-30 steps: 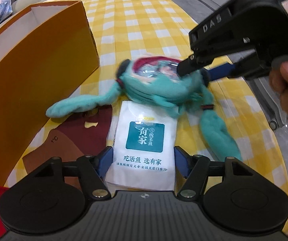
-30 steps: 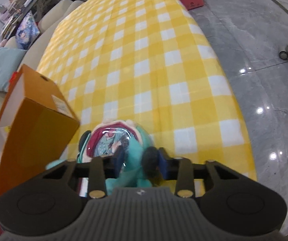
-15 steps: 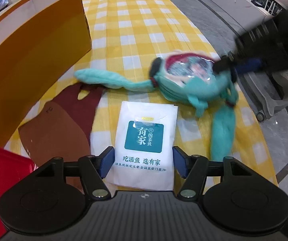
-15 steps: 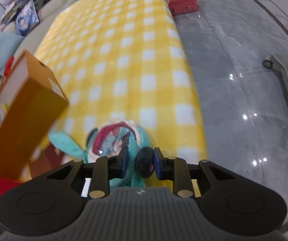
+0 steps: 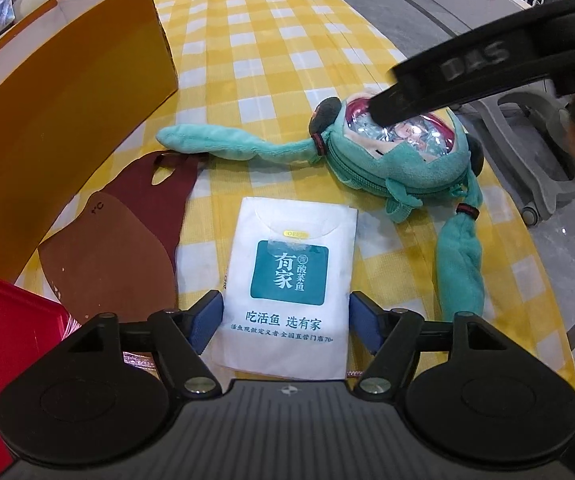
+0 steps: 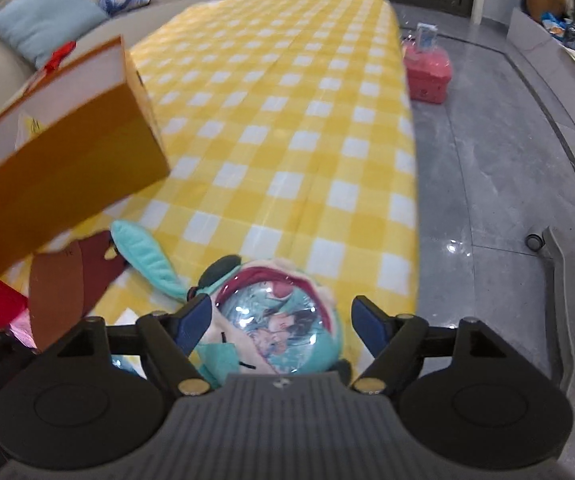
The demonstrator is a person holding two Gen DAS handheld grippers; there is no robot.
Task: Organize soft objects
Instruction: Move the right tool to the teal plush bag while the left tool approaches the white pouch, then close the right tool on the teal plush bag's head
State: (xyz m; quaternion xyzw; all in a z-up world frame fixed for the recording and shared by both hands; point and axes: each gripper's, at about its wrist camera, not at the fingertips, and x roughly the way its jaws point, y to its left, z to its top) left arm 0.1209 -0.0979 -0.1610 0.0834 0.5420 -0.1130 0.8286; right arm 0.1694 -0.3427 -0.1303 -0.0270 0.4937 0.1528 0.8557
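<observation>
Left gripper [image 5: 286, 322]: fingers parting, straddling white tissue packet [image 5: 287, 288], unpressed. Right gripper [image 6: 281, 320]: fingers releasing, teal plush pouch [image 6: 275, 320] between them on desk [image 6: 287, 120]. Step: setting down. Next: grasp packet squarely.

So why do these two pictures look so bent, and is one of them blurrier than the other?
Both views come through fisheye lenses, so the checked tablecloth bulges and its edges curve. The left wrist view is sharp: the print on the white packet is crisp. The right wrist view is smeared, most on the orange box. Glare sits on the plush pouch's clear window in both.
</observation>
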